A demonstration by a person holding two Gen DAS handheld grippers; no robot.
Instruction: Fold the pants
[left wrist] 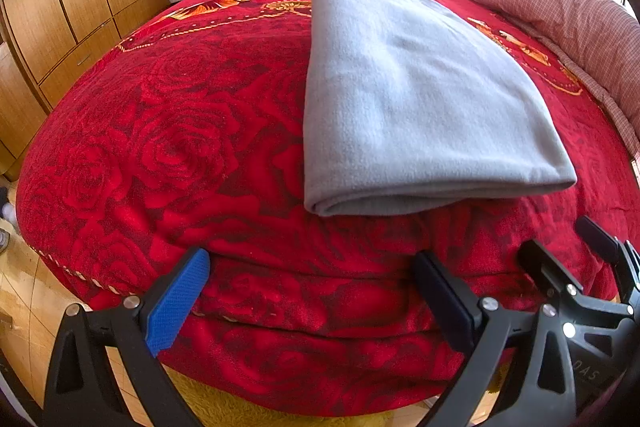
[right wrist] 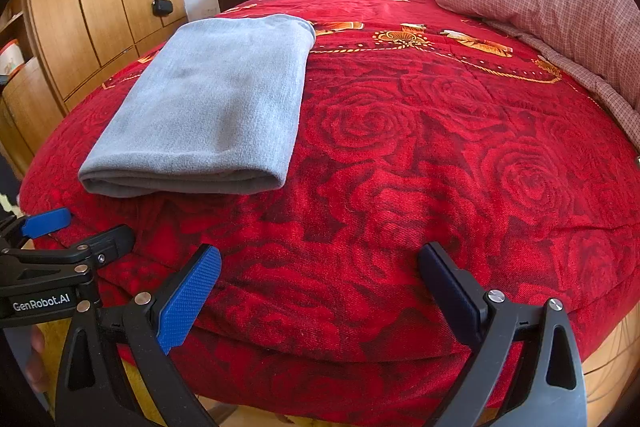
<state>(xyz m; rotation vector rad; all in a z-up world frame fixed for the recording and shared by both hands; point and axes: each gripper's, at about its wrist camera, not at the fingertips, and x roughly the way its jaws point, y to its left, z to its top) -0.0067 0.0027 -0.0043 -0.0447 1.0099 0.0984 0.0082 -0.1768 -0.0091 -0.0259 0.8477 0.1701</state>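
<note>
The pants (left wrist: 420,99) lay folded into a flat grey rectangle on the red bedspread (left wrist: 180,147), near the foot of the bed, folded edge toward the cameras. The left gripper (left wrist: 312,291) stood wide open and held nothing. The right gripper (right wrist: 320,291) was likewise wide open, empty, clear of the pants.

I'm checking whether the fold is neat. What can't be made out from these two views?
- Gray pants: in both wrist views the top layer hides the layers beneath, so legs and waistband can't be told apart.
- Pants' far end: foreshortened by the fisheye, its edge alignment is unclear.
- Left gripper and right gripper: the bottom edge cuts off handles and hands.
</note>
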